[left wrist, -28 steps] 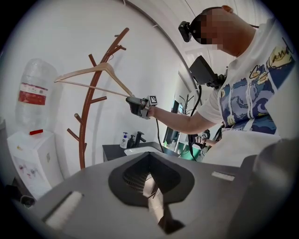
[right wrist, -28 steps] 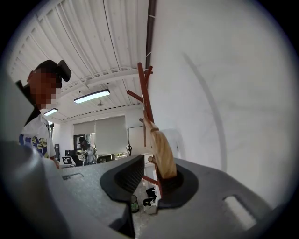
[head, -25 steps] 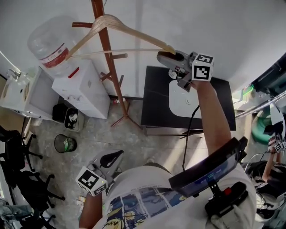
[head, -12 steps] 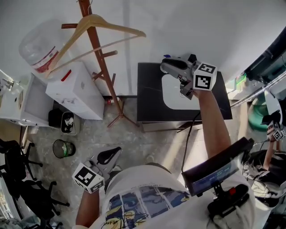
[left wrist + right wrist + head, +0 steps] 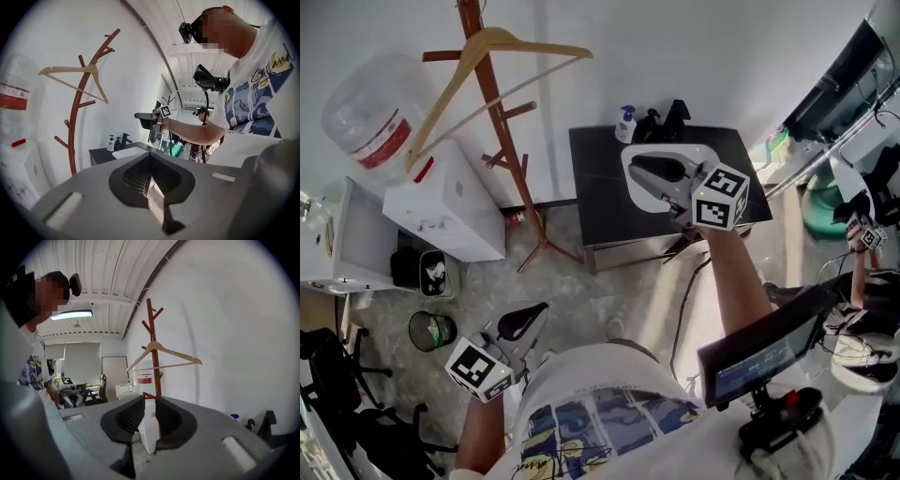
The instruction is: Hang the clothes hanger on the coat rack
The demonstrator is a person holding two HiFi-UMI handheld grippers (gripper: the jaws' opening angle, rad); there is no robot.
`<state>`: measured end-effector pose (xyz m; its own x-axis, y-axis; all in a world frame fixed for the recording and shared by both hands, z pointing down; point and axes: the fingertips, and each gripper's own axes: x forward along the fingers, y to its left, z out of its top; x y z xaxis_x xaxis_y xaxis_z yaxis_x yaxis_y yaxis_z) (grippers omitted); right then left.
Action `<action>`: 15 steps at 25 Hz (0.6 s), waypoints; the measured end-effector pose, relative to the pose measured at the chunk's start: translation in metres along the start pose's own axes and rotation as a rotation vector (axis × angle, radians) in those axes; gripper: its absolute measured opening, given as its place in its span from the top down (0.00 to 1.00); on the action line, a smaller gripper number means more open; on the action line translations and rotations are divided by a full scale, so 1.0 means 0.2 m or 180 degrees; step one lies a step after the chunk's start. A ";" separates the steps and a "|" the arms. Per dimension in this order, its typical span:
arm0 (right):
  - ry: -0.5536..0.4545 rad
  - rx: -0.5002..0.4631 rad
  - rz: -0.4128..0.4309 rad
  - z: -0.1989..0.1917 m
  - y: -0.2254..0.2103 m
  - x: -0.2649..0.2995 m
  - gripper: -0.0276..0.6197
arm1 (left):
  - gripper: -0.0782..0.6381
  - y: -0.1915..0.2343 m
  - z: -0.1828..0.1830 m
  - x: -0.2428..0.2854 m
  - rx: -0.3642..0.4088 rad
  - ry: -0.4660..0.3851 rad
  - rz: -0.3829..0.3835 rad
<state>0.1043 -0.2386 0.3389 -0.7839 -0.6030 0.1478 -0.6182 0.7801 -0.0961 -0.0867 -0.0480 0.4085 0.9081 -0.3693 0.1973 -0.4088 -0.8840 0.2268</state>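
Observation:
The wooden clothes hanger [image 5: 487, 47] hangs by its hook on the top of the brown coat rack [image 5: 492, 141] against the white wall. No gripper touches it. My right gripper [image 5: 649, 173] is to the right of the rack, above the white sink, its jaws a narrow gap apart with nothing between them. In the right gripper view the hanger [image 5: 164, 352] and rack [image 5: 152, 329] stand well beyond the gripper [image 5: 146, 401]. My left gripper [image 5: 532, 317] hangs low near my body, shut and empty. The left gripper view looks past its jaws [image 5: 150, 158] at the hanger [image 5: 75, 70].
A white water dispenser [image 5: 441, 202] with a big bottle [image 5: 366, 117] stands left of the rack. A black cabinet [image 5: 600, 206] with a sink, a tap and a soap bottle [image 5: 626, 124] is at its right. On the floor are a bin [image 5: 431, 330] and office chairs [image 5: 337, 375].
My right gripper has left the hanger's right end and moved right and down to over the sink. The hanger stays on the rack. The left gripper has shifted slightly.

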 end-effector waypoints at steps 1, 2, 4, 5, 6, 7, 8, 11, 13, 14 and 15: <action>-0.0004 -0.0016 -0.0058 -0.01 0.05 -0.02 0.85 | 0.89 0.00 0.00 -0.02 0.0013 0.0001 -0.0025; -0.0009 -0.0036 -0.0123 -0.02 0.10 -0.03 0.85 | 0.89 0.00 0.00 -0.04 0.0026 0.0003 -0.0051; -0.0018 -0.0072 -0.0260 -0.04 0.21 -0.06 0.85 | 0.89 -0.01 -0.01 -0.09 0.0052 -0.0001 -0.0109; -0.0022 -0.0084 -0.0313 -0.05 0.27 -0.07 0.86 | 0.89 -0.02 0.00 -0.11 0.0066 -0.0008 -0.0137; -0.0024 -0.0094 -0.0352 -0.06 0.33 -0.08 0.86 | 0.89 -0.02 0.00 -0.14 0.0081 -0.0016 -0.0160; -0.0023 -0.0105 -0.0381 -0.08 0.38 -0.08 0.86 | 0.89 -0.02 0.00 -0.16 0.0096 -0.0026 -0.0179; -0.0021 -0.0116 -0.0409 -0.09 0.44 -0.09 0.86 | 0.89 -0.02 0.01 -0.18 0.0107 -0.0039 -0.0198; -0.0035 -0.0145 -0.0536 -0.11 0.61 -0.09 0.87 | 0.89 -0.03 0.01 -0.24 0.0131 -0.0067 -0.0269; -0.0032 -0.0184 -0.0628 -0.14 0.71 -0.09 0.88 | 0.89 -0.04 0.00 -0.28 0.0152 -0.0077 -0.0319; -0.0019 -0.0199 -0.0653 -0.15 0.76 -0.08 0.88 | 0.89 -0.04 0.00 -0.30 0.0161 -0.0084 -0.0340; 0.0005 -0.0211 -0.0659 -0.17 0.81 -0.07 0.89 | 0.89 -0.03 0.00 -0.33 0.0163 -0.0098 -0.0362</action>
<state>0.0178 -0.0978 0.3548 -0.6404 -0.7513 0.1593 -0.7609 0.6489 0.0014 -0.1433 -0.0175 0.3943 0.9511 -0.2736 0.1436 -0.2984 -0.9339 0.1970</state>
